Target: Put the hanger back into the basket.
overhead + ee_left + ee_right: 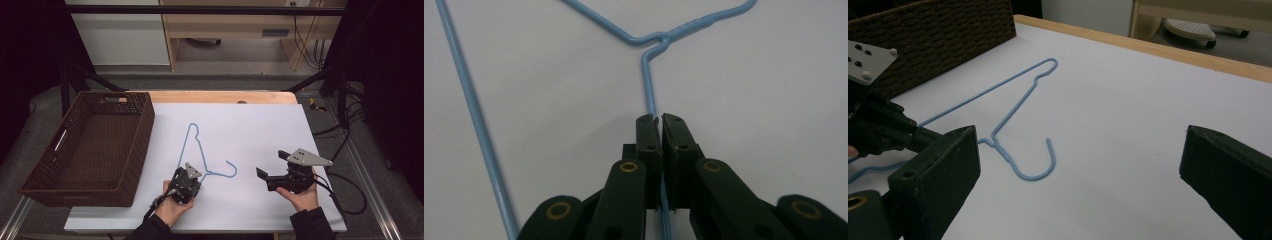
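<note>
White sheet (250,125) over a wooden table; left gripper (659,120) clenched on the wire of the blue hanger (197,150) near its neck; right gripper (272,165) released, hovering beside the hook; lift level, steady the hook; brown basket (145,125) just left, its near wall in the way.

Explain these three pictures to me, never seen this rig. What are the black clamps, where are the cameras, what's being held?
A person holds a two-jaw gripper in each hand; there is no robot arm. One camera looks down from above, and one rides on each gripper, looking along its jaws. On the white table lie a blue wire hanger and, at the left, a brown wicker basket. The left gripper is shut on the hanger's wire, just below the twisted neck. The right gripper is open, holds nothing, and sits apart from the hanger's hook.
</note>
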